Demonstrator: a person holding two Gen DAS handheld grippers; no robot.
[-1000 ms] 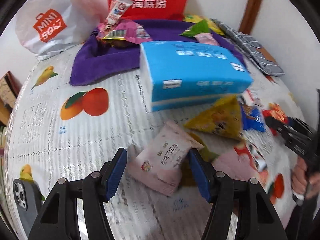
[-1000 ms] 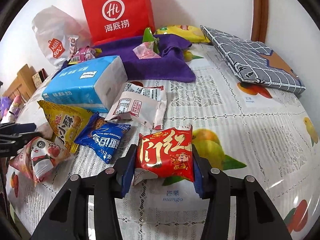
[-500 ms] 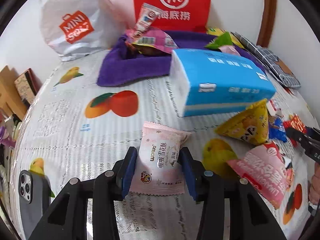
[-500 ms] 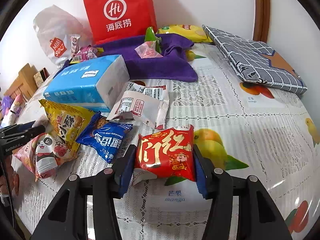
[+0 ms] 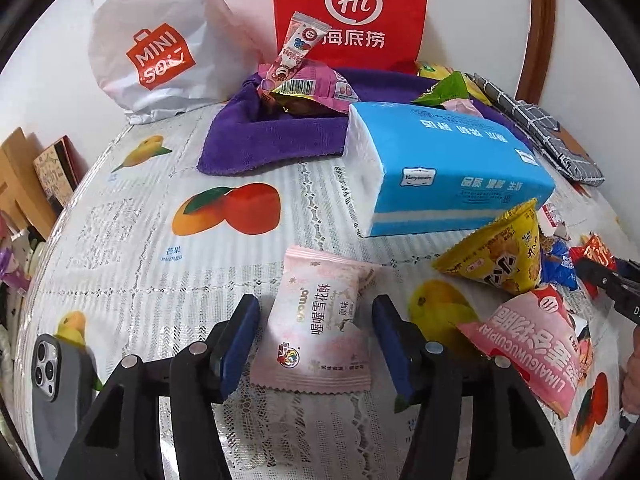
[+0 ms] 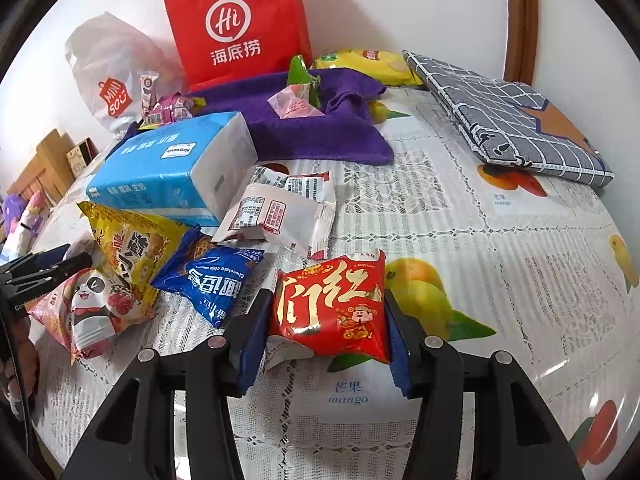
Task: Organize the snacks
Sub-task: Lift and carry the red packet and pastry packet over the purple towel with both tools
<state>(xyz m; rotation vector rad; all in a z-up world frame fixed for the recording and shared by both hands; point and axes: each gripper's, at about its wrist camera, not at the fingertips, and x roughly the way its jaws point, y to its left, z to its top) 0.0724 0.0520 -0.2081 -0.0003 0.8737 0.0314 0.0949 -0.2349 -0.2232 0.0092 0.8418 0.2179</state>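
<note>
The left gripper (image 5: 316,344) sits low over the desk (image 5: 120,220), which has a white cloth with fruit pictures on it. A pale pink snack pack (image 5: 316,320) lies on the cloth between its blue pads (image 5: 240,344). There is a gap on each side of the pack, and the jaws are opening.

The right gripper (image 6: 326,336) is closing on a red snack pack (image 6: 332,308). The pads press on both sides of the pack, so it is gripped. This pack is at the near edge of the desk, next to a mango picture.

To the left of the red pack lie a blue cookie pack (image 6: 212,284), a yellow snack bag (image 6: 128,248) and a pink panda pack (image 6: 88,312). Two white packs (image 6: 280,208) lie just behind it. A big blue tissue pack (image 5: 448,172) sits in the middle of the desk.

Far back lies a purple towel (image 6: 320,136) with a few small snacks on it. A red paper bag (image 6: 236,20) and a white plastic bag (image 5: 156,36) stand by the wall. A phone (image 5: 56,372) lies at the near left edge.
</note>
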